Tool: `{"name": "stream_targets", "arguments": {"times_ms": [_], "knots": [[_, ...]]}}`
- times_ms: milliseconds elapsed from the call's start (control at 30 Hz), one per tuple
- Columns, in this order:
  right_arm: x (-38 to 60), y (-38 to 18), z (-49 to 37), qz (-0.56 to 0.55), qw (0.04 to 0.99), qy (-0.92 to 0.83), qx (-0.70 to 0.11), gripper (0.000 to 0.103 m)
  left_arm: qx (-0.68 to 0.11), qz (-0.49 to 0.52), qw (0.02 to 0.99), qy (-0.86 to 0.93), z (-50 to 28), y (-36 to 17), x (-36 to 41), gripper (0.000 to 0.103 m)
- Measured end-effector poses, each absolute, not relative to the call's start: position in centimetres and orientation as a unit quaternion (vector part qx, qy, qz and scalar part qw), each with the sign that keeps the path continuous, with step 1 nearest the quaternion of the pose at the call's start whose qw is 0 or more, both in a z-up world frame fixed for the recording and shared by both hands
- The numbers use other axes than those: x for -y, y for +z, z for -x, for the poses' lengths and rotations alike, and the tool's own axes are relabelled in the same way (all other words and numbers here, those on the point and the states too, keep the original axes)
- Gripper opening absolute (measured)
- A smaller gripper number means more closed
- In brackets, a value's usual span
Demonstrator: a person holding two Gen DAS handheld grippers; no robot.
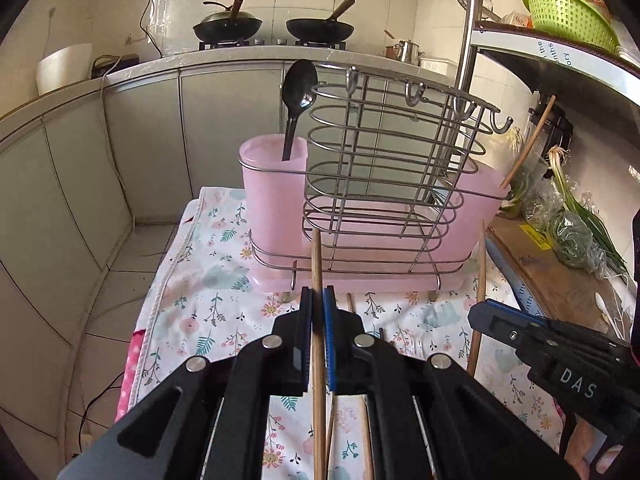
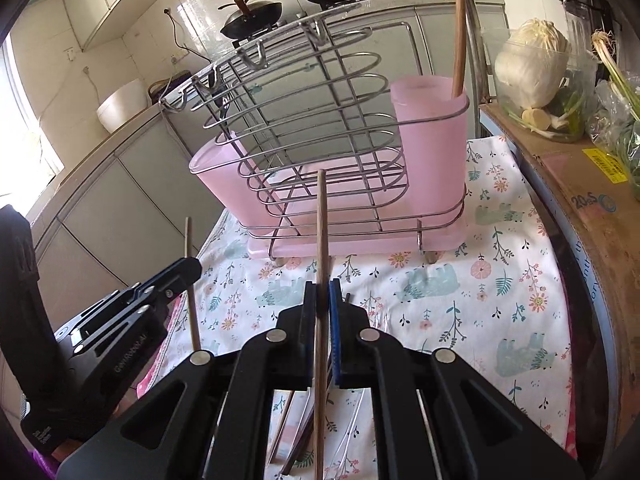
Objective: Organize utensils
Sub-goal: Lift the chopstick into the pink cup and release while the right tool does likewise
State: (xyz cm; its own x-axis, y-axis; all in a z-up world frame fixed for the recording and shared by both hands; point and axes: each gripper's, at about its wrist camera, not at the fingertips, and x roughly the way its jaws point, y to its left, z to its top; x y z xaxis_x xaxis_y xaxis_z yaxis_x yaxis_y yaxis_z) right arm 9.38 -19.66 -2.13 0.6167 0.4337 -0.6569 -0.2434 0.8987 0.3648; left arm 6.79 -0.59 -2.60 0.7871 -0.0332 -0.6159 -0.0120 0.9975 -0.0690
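Each gripper, left [image 1: 319,300] and right [image 2: 323,292], clamps a slender round wooden chopstick [image 1: 318,264] before the wire-and-pink-plastic rack [image 1: 380,184].

wire utensil rack [image 1: 384,184] blocking straight ahead, open floral cloth [image 1: 208,312] before it, cardboard box [image 2: 576,184] crowding right

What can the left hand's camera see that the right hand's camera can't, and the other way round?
Only the left view shows the black spoon standing in a pink cup, plus the green basket on a shelf. Only the right view shows the cabbage in a clear container. Both show the wire rack on the flowered cloth, and both the left gripper and the right gripper, each with jaws shut on a wooden chopstick.
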Motion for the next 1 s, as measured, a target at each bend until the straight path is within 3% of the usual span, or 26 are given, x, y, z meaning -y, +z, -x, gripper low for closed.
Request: {"name": "stream_targets", "arguments": {"times_ms": [600,1000], "knots": [[19.8,-1.4,-8.1,-0.108,0.897,0.187,-0.386,0.007,-0.315,0.033,0.949,0.000,-4.5,-2.4,-0.1,0.005],[20.4,-0.6,-6.5,-0.102,0.903,0.185,-0.375,0.007,-0.333,0.095,0.938,-0.018,-2.3,-3.5,-4.2,0.005]]}}
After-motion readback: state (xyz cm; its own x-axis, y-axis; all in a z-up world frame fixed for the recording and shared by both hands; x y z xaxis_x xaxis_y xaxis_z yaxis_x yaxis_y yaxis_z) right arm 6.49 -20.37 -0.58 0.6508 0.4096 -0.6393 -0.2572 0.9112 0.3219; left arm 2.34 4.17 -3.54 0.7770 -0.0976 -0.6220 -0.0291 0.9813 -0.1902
